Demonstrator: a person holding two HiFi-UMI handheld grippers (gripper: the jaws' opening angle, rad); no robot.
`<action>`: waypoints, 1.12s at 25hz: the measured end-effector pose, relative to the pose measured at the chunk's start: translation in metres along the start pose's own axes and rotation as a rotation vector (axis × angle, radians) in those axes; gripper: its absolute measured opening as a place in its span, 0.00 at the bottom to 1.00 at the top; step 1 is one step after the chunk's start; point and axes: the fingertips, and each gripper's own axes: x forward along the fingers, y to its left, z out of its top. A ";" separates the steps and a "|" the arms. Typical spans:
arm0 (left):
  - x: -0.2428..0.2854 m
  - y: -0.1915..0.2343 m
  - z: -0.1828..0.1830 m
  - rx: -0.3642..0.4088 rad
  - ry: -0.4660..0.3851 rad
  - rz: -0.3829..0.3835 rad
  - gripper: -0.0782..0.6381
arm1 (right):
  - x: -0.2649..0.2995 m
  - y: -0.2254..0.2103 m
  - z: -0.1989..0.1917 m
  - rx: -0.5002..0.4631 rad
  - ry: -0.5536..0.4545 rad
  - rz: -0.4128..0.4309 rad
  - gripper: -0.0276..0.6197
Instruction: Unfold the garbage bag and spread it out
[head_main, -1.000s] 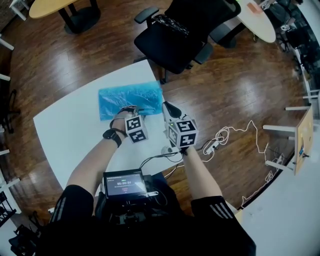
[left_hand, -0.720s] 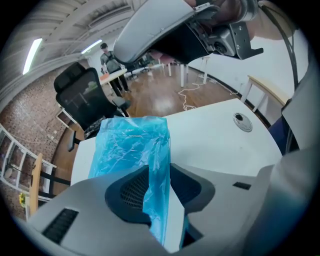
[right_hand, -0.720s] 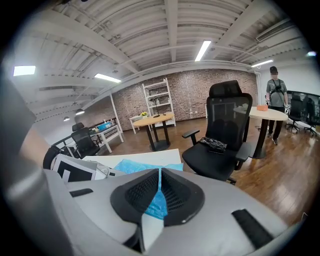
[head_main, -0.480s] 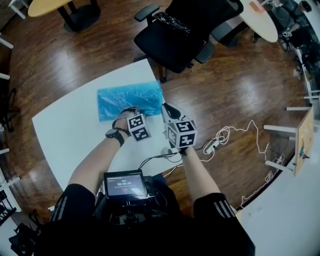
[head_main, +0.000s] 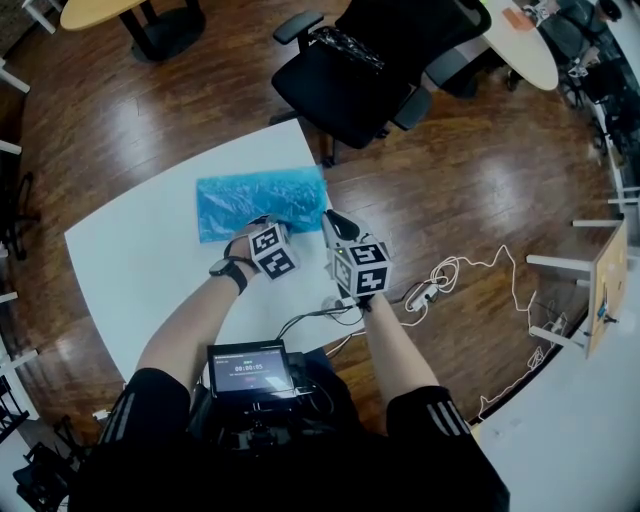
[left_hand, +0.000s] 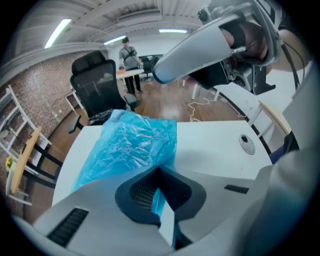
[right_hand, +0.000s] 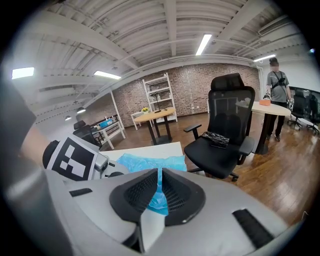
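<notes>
Blue garbage bag (head_main: 262, 203) lay on the white worktop (head_main: 140, 270), wooden floor (head_main: 470, 170) around the worktop; left gripper (left_hand: 159, 172) and right gripper (right_hand: 160, 175) fingers clamped the bag.

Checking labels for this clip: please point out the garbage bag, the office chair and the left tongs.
garbage bag (head_main: 245, 200), head view, middle of the blue plastic.
office chair (head_main: 352, 95), head view, black seat.
left tongs (left_hand: 158, 170), left gripper view, where the tips pinch the garbage bag.

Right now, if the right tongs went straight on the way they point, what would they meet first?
The blue garbage bag: the right tongs pinch its near edge, and the rest lies ahead on the white table. The black chair stands off to the right.
</notes>
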 end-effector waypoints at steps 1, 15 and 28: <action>-0.002 0.001 0.001 -0.020 -0.012 0.000 0.11 | 0.000 0.000 0.000 -0.002 0.002 0.000 0.12; -0.056 0.028 0.016 -0.200 -0.245 0.128 0.11 | 0.022 0.000 -0.028 -0.107 0.088 -0.030 0.12; -0.096 0.044 0.014 -0.315 -0.367 0.188 0.11 | 0.073 0.044 -0.044 -0.253 0.224 0.041 0.12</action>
